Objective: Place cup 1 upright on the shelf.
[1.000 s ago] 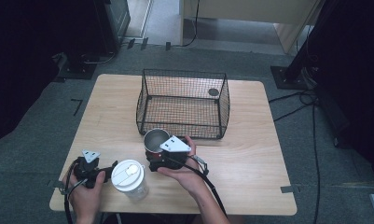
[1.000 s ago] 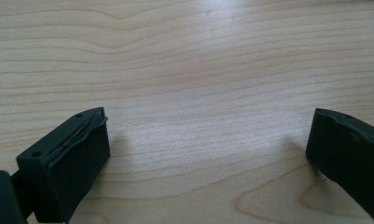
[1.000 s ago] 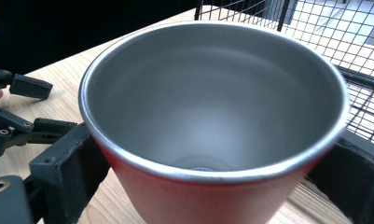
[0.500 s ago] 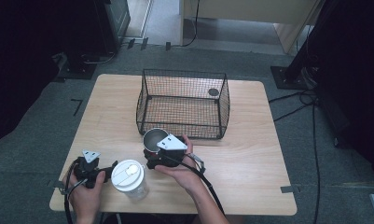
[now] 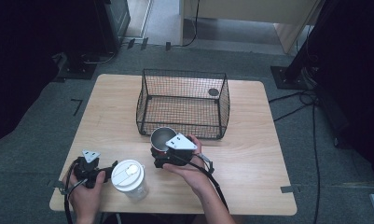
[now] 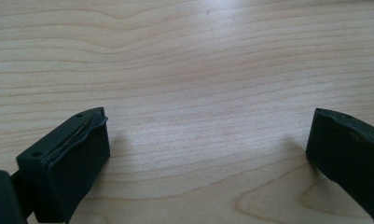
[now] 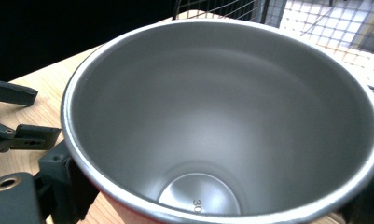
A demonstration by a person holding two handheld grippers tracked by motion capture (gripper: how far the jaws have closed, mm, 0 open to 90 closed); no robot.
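Closing lately around the metal cup (image 7: 222, 121) at frame centre, the right gripper (image 5: 168, 151) has edged left; whether its pads press yet is unclear. Red outside, grey within, the cup's bottom reads "30". Lower left, the left gripper (image 5: 111, 169) gapes wide.

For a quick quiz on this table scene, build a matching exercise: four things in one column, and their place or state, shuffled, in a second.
Things:
1. metal cup
2. wire basket
3. lidded white cup
4. left gripper

Places or states:
A. jaws wide apart over bare wood
B. between the two hands, near the table's front edge
C. between the right gripper's jaws
D. farther back, mid-table

Pairs: 1-C, 2-D, 3-B, 4-A
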